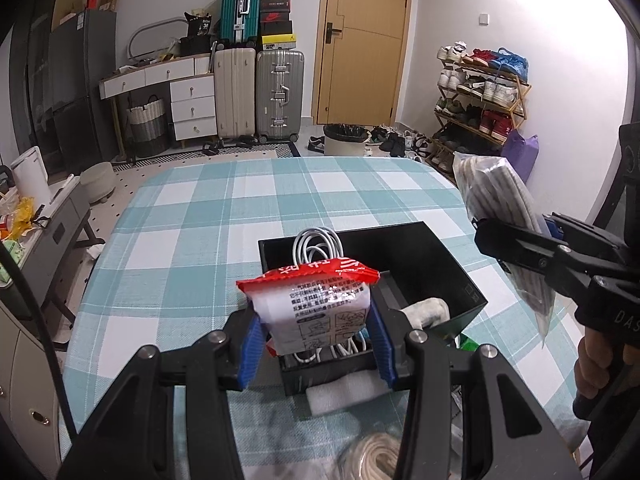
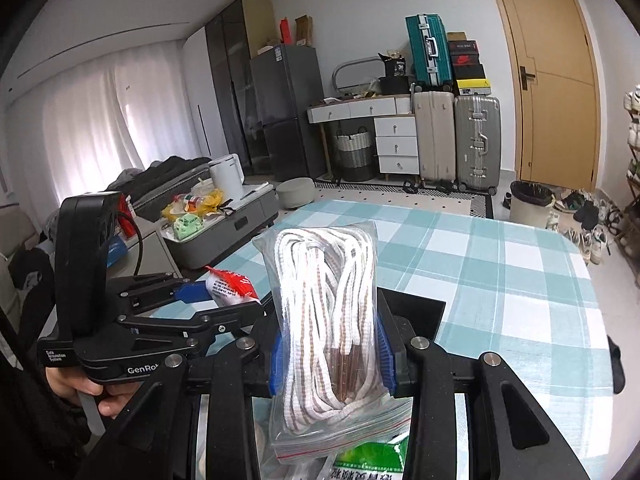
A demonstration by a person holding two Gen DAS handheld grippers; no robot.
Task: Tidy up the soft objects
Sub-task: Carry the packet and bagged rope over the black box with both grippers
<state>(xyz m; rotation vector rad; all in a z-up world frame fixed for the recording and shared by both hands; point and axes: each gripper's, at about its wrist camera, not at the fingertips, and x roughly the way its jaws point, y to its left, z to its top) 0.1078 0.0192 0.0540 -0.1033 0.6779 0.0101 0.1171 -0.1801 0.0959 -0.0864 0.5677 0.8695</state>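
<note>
My left gripper (image 1: 316,344): jaws clamped on the red-and-white packet (image 1: 316,304), which stands upright between the blue pads above the black box (image 1: 436,256) | my right gripper (image 2: 332,352): jaws pressed on the clear zip bag of white cord (image 2: 328,320), bag upright between pads, over the checked tablecloth (image 2: 500,264)
</note>
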